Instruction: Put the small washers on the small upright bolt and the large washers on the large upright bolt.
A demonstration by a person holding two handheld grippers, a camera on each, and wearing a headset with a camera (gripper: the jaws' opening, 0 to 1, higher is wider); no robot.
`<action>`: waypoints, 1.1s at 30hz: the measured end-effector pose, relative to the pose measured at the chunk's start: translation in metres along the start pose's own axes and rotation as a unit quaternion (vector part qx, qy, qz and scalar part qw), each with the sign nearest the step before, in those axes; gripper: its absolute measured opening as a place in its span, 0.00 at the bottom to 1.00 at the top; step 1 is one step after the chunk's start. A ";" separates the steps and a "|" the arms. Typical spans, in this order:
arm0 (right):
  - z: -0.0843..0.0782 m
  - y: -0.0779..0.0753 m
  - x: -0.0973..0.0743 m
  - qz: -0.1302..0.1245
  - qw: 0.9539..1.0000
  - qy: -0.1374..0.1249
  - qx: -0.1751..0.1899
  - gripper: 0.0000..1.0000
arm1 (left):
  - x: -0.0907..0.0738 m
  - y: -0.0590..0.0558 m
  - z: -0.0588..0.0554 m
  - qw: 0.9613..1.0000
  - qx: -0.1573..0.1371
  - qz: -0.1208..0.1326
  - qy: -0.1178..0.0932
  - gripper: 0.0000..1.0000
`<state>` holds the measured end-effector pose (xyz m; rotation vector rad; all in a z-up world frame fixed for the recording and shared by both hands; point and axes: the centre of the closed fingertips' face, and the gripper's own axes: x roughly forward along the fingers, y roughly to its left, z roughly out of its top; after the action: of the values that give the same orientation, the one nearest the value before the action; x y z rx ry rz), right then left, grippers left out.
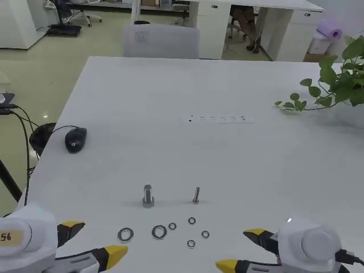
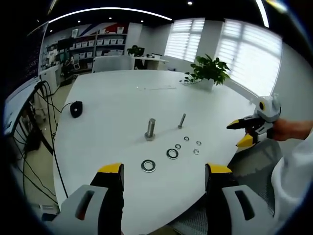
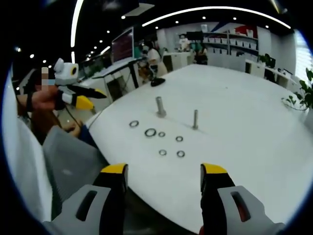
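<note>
The large upright bolt (image 1: pixel 148 196) and the thinner small bolt (image 1: pixel 196 195) stand near the front of the white table (image 1: pixel 170 102). Two large washers (image 1: pixel 125 234) (image 1: pixel 159 231) lie flat in front of the large bolt. Several small washers (image 1: pixel 191 220) are scattered in front of the small bolt. My left gripper (image 1: pixel 94 240) hovers open at the table's front left edge, just left of the large washers (image 2: pixel 148 165). My right gripper (image 1: pixel 239 248) is open at the front right, a short way from the small washers (image 3: pixel 179 139). Neither holds anything.
A black mouse (image 1: pixel 75 139) with its cable lies at the table's left edge. A leafy plant (image 1: pixel 335 79) sits at the far right. A socket strip (image 1: pixel 219 119) is set into the table's middle. A grey chair (image 1: pixel 162 41) stands behind the far edge.
</note>
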<state>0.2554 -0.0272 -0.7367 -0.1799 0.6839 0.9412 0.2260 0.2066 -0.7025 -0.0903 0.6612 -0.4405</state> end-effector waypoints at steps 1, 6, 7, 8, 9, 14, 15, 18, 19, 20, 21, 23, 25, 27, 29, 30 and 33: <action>0.000 0.000 0.000 0.000 1.000 0.001 0.000 0.61 | 0.000 0.000 0.000 1.000 -0.001 0.000 0.000 0.67; -0.001 0.000 0.000 0.001 1.000 0.004 -0.002 0.61 | 0.001 0.001 0.000 1.000 -0.001 -0.001 -0.001 0.67; -0.001 0.000 0.000 0.001 1.000 0.004 -0.001 0.61 | 0.001 0.001 0.000 1.000 0.000 -0.001 0.000 0.67; -0.001 0.000 0.000 0.001 1.000 0.004 -0.001 0.61 | 0.001 0.000 0.000 1.000 0.002 -0.002 0.001 0.67; -0.001 0.000 0.000 0.001 1.000 0.004 -0.001 0.61 | 0.001 0.000 0.000 1.000 0.002 -0.002 0.002 0.67; -0.002 0.001 -0.001 0.000 1.000 0.005 -0.003 0.61 | 0.000 -0.001 -0.001 1.000 0.001 -0.003 0.002 0.67; -0.002 0.000 -0.001 0.000 1.000 0.005 -0.001 0.61 | 0.000 -0.001 -0.001 1.000 0.002 -0.004 0.002 0.67; -0.002 0.000 -0.002 -0.001 1.000 0.004 -0.001 0.61 | 0.000 -0.001 -0.001 1.000 0.003 -0.005 0.001 0.67; -0.002 0.000 -0.002 -0.001 1.000 0.004 -0.001 0.61 | 0.000 -0.002 0.000 1.000 0.003 -0.005 0.002 0.67; -0.003 0.000 -0.002 -0.001 1.000 0.004 -0.001 0.61 | 0.000 -0.002 0.000 1.000 0.004 -0.005 0.002 0.67; -0.003 0.001 -0.002 -0.001 1.000 0.004 -0.001 0.61 | 0.000 -0.002 0.000 1.000 0.004 -0.005 0.001 0.67; -0.003 0.001 -0.003 -0.001 1.000 0.004 -0.002 0.61 | 0.000 -0.003 0.001 1.000 0.005 -0.006 0.001 0.67; -0.003 0.001 -0.003 -0.001 1.000 0.004 -0.002 0.61 | 0.001 -0.004 0.001 1.000 0.006 -0.006 0.001 0.67; -0.004 0.002 -0.003 0.000 1.000 0.004 -0.002 0.61 | 0.001 -0.005 0.001 1.000 0.007 -0.007 0.001 0.67; -0.005 0.001 -0.004 -0.001 1.000 0.004 -0.001 0.61 | 0.002 -0.006 0.001 1.000 0.007 -0.007 0.001 0.67; -0.005 0.001 -0.004 -0.001 1.000 0.004 -0.002 0.61 | 0.002 -0.006 0.001 1.000 0.007 -0.007 0.001 0.67; -0.006 0.002 -0.005 0.000 1.000 0.004 -0.001 0.61 | 0.001 -0.008 0.000 1.000 0.007 -0.007 0.002 0.67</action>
<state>0.2491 -0.0327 -0.7382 -0.1852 0.6914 0.9410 0.2240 0.1988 -0.7015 -0.0809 0.6614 -0.4594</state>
